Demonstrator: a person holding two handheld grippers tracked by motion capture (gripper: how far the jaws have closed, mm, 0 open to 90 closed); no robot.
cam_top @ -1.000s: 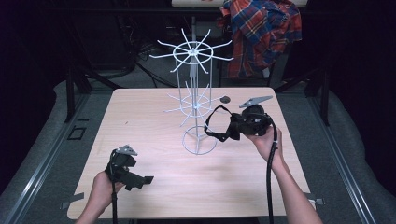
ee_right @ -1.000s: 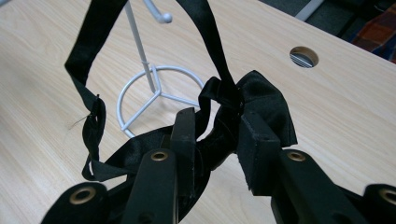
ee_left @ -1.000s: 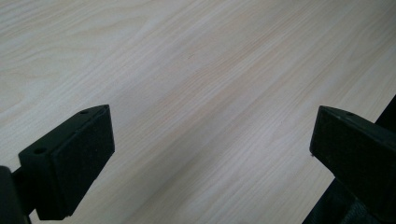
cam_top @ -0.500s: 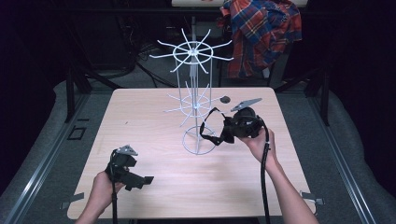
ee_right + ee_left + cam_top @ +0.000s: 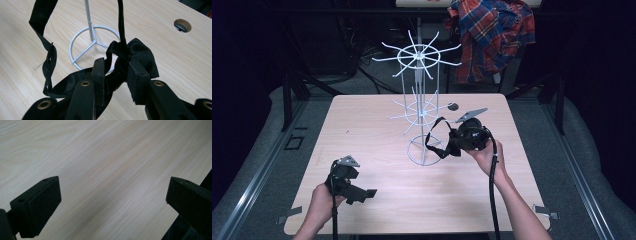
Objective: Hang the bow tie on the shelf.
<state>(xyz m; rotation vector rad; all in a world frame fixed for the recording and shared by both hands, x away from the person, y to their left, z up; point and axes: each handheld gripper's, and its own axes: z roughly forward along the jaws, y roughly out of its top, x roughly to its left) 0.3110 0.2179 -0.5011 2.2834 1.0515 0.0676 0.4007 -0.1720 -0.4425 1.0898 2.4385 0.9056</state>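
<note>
Right hand-held gripper (image 5: 451,146): clamped tight on a bunched black strap (image 5: 120,62), raised above the worktop (image 5: 362,130) at its right-centre, just right of the rack's base ring. Jaws pinched on the black fabric, seen close in the right gripper view, with one loop of strap (image 5: 434,135) hanging toward the left and a thinner length rising out of the top of that view.

Largest to smallest from there:

Worktop: pale wood grain, rectangular, spread from near edge to far edge, with a round cable hole (image 5: 182,25) at the far right.

Plaid shirt (image 5: 492,37): red and blue, draped beyond the far edge, right of centre.

White wire rack (image 5: 419,90): stood upright at mid-worktop, two tiers of spokes on a thin post, base ring (image 5: 93,46) resting flat on the wood.

Left hand-held gripper (image 5: 354,187): held low at the near left, jaws spread wide with bare wood between the pads (image 5: 40,205), well apart from rack and strap.
</note>
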